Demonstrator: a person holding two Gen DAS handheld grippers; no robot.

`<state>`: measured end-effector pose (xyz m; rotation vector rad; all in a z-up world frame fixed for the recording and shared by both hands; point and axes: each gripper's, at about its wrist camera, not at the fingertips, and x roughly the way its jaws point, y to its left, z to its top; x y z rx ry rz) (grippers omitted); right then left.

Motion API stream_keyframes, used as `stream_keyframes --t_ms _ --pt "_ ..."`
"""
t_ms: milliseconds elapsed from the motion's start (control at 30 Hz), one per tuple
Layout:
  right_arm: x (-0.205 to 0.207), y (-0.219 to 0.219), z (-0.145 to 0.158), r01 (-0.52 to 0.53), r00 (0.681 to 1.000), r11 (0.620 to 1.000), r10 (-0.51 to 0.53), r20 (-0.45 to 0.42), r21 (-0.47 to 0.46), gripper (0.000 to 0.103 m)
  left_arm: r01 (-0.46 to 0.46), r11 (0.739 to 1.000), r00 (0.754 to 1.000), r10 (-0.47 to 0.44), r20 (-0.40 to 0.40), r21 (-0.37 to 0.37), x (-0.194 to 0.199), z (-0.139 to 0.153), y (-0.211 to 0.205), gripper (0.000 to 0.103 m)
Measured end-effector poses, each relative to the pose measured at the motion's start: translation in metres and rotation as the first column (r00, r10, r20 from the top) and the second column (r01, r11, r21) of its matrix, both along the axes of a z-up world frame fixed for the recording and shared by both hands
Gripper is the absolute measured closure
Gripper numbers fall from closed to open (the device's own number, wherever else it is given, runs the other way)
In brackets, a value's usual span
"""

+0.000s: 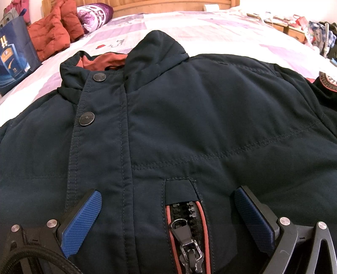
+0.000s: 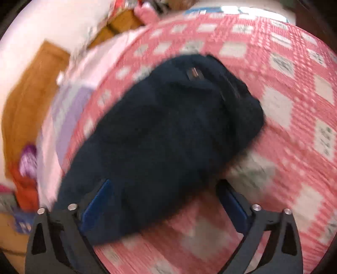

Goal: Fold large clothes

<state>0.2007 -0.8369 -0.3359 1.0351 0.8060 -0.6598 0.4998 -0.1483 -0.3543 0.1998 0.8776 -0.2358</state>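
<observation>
a home bedroom: ahead of the left tool a lilac patchwork bedsheet (image 1: pixel 189 27) runs to a wooden headboard (image 1: pixel 168 5), purple-patterned pillow (image 1: pixel 94 13) alongside.

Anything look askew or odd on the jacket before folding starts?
Yes. The navy jacket lies face up on the bed, but its collar gapes on one side, showing the orange lining. The chest pocket zipper looks part open. The right wrist view is motion-blurred, so the sleeve cannot be judged.
</observation>
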Motion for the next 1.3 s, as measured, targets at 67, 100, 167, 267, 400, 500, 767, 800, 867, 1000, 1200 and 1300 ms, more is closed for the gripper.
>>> stream_keyframes --t_ms 67,100,167,267,400,500,767,800,867,1000,1200,1300 --pt "0.009 -0.006 -0.001 0.046 0.999 0.999 -0.046 0.009 -0.013 0.000 0.000 1.000 1.000 0.000 0.002 -0.001 0.000 0.000 0.000 0.000" --pt "0.011 -0.011 0.000 0.083 0.996 0.996 -0.083 0.020 -0.020 0.003 0.000 1.000 1.000 0.000 0.001 -0.002 0.000 0.000 0.000 0.000" --pt "0.015 -0.019 0.003 0.136 0.990 0.990 -0.136 0.028 -0.031 0.034 0.000 1.000 1.000 0.000 0.002 0.001 0.001 0.000 -0.001 0.000" --pt "0.021 -0.027 0.018 0.192 0.981 0.974 -0.193 0.007 -0.119 0.080 0.001 1.000 1.000 -0.001 0.002 -0.002 0.001 0.000 0.000 0.000" --pt "0.055 -0.020 0.051 0.096 0.988 0.952 -0.127 -0.089 -0.289 0.084 0.000 1.000 1.000 0.000 0.002 -0.004 0.001 -0.001 -0.001 0.000" --pt "0.076 0.002 0.075 0.058 0.983 0.905 -0.127 -0.136 -0.422 0.085 0.000 1.000 1.000 0.000 0.002 -0.004 0.002 -0.001 -0.001 0.000" --pt "0.158 0.136 0.178 -0.222 0.971 0.576 0.053 -0.235 -0.787 0.085 0.000 1.000 0.999 -0.001 -0.038 -0.018 0.007 0.005 0.000 0.000" --pt "0.164 0.153 0.188 -0.241 0.968 0.547 0.079 -0.237 -0.802 0.085 0.000 1.000 0.998 -0.002 -0.062 -0.029 0.008 0.009 0.004 0.000" --pt "0.189 0.216 0.215 -0.301 0.952 0.434 0.193 -0.239 -0.849 0.085 -0.018 0.998 0.996 0.012 -0.093 -0.066 0.004 0.024 0.022 0.000" --pt "0.228 0.340 0.226 -0.397 0.870 0.265 0.414 -0.268 -0.879 0.085 -0.067 0.989 0.996 0.059 -0.065 -0.134 -0.021 0.060 0.090 0.000" --pt "0.269 0.534 0.162 -0.562 0.638 0.095 0.682 -0.358 -0.822 0.085 -0.165 0.982 0.986 0.160 -0.053 -0.097 -0.050 0.077 0.200 0.000" --pt "0.283 0.606 0.109 -0.660 0.517 0.017 0.737 -0.436 -0.751 0.085 -0.209 0.975 0.977 0.205 -0.056 -0.072 -0.059 0.074 0.242 0.000"
